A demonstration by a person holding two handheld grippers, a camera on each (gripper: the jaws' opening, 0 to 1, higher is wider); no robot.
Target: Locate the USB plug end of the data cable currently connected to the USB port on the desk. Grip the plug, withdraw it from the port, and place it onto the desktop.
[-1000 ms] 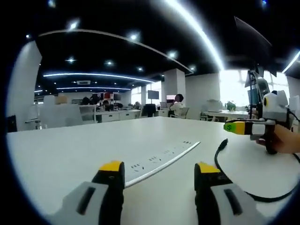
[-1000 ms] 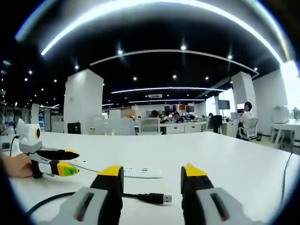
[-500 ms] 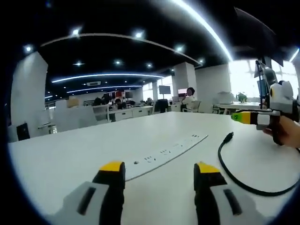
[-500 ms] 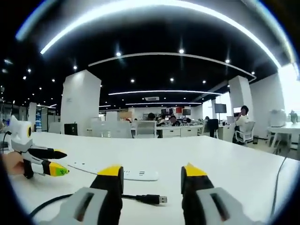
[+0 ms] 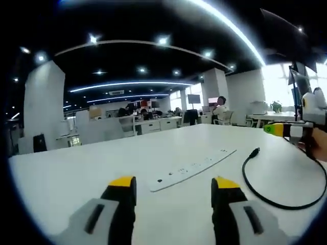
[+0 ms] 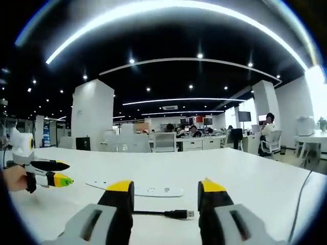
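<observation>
right gripper view: usb plug (image 6: 180,214) between gripper (image 6: 165,190) jaws

— What is seen of the data cable (image 5: 265,196)?
— A thin black cable is seen lying in a loose curve on the white desk (image 5: 76,168), toward its right side in the left gripper view.
— And the USB plug (image 6: 182,214)?
— It is unplugged, lying flat on the desktop with its metal tip bare, apart from the power strip (image 6: 138,190).
— How is the strip described?
— A long, flat white strip with sockets and ports along its top, laid near the middle of the desk, well in from the edges.
</observation>
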